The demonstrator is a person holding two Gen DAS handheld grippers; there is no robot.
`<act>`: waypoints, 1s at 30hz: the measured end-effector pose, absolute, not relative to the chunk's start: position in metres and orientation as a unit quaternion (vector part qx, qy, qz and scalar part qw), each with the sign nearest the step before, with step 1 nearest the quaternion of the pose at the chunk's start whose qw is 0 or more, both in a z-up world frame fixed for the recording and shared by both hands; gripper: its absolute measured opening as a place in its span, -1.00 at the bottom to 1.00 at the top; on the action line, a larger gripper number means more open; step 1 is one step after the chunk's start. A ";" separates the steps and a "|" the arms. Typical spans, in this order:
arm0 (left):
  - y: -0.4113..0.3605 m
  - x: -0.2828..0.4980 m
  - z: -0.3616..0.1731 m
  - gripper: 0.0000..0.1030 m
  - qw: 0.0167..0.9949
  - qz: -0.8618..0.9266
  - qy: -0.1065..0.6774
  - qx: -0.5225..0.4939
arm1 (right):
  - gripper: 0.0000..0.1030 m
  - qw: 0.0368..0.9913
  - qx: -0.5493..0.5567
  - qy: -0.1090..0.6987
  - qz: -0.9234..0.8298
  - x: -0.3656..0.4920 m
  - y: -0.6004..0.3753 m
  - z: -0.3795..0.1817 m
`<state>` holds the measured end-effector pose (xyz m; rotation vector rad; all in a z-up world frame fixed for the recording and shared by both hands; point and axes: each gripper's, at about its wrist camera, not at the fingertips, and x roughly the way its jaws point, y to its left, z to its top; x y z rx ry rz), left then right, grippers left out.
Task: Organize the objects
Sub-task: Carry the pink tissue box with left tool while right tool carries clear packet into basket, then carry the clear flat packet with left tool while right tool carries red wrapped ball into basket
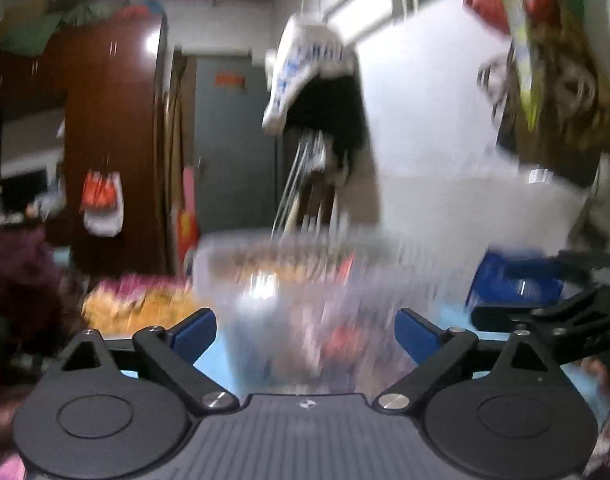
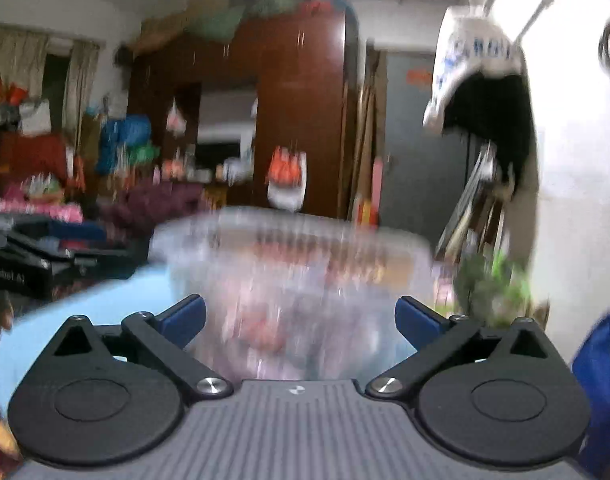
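A: Biggest thing? 
B: Light blue table (image 2: 85, 308), then the clear plastic tub (image 1: 297, 288) standing on it, blurred, snack packets inside.
A: Grippers? 
B: Left gripper (image 1: 305, 330) faces the tub, fingers spread wide, gripping nothing. Right gripper (image 2: 301, 320) likewise, wide apart, nothing held; the tub (image 2: 293, 276) is just ahead.
A: Smaller stuff? 
B: Blue packet (image 1: 517, 284) right of the tub, yellow-pink packets (image 1: 137, 300) left of it. Too blurred for labels.
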<state>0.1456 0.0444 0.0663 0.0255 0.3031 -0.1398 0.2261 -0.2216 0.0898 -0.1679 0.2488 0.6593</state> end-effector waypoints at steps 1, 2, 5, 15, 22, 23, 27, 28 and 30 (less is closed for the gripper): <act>0.047 0.149 0.056 0.89 0.983 -0.069 0.172 0.008 | 1.00 0.930 -0.084 0.144 0.327 0.230 -0.219 0.081; 0.051 0.154 0.047 0.89 0.979 -0.072 0.189 -0.001 | 1.00 0.925 -0.086 0.165 0.331 0.232 -0.217 0.071; 0.058 0.169 0.027 0.89 0.972 -0.074 0.222 -0.023 | 1.00 0.914 -0.086 0.193 0.347 0.236 -0.208 0.053; 0.073 0.200 0.007 0.86 0.958 -0.071 0.269 -0.073 | 0.64 0.898 -0.079 0.256 0.349 0.244 -0.190 0.036; 0.071 0.205 0.005 0.62 0.957 -0.075 0.271 -0.076 | 0.26 0.899 -0.082 0.246 0.352 0.240 -0.191 0.030; 0.073 0.204 0.005 0.61 0.958 -0.074 0.267 -0.079 | 0.13 0.897 -0.077 0.249 0.358 0.241 -0.192 0.030; 0.083 0.194 0.009 0.60 0.964 -0.074 0.230 -0.109 | 0.07 0.906 -0.046 0.233 0.349 0.242 -0.200 0.031; 0.086 0.192 0.010 0.60 0.966 -0.074 0.222 -0.113 | 0.06 0.909 -0.038 0.226 0.347 0.240 -0.204 0.031; 0.089 0.190 0.010 0.60 0.966 -0.077 0.214 -0.120 | 0.05 0.913 -0.025 0.217 0.344 0.239 -0.209 0.031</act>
